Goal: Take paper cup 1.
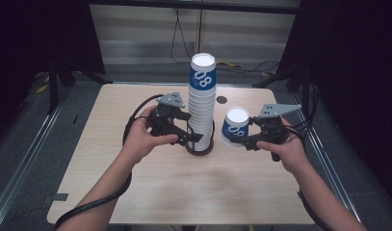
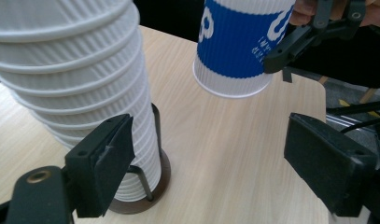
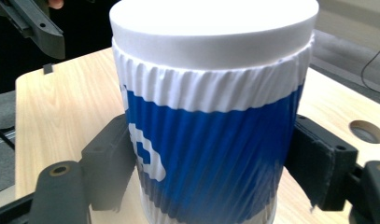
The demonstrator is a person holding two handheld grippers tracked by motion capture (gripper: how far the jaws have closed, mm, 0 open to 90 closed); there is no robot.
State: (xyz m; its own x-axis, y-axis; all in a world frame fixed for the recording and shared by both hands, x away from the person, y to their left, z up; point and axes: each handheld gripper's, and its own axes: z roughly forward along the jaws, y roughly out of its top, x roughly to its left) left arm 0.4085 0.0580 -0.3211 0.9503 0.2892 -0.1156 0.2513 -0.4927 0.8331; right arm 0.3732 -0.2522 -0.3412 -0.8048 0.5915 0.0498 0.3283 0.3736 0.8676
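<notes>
A tall stack of white ribbed paper cups (image 1: 202, 108), topped by a blue-banded cup, stands on a dark round base (image 1: 199, 148) at the table's middle. My left gripper (image 1: 192, 136) is open and low beside the stack. In the left gripper view the stack (image 2: 80, 88) rises behind the left jaw, and bare table lies in my left gripper's (image 2: 211, 163) gap. My right gripper (image 1: 238, 139) is shut on a single blue and white cup (image 1: 235, 125), held above the table to the right of the stack. The same cup (image 3: 211, 116) is clamped on both sides by my right gripper (image 3: 208, 170).
The light wooden table (image 1: 184, 192) has a small round hole (image 1: 222, 99) behind the stack. Metal rails and dark stands flank the table on the floor. Cables trail from both grippers across the near edge.
</notes>
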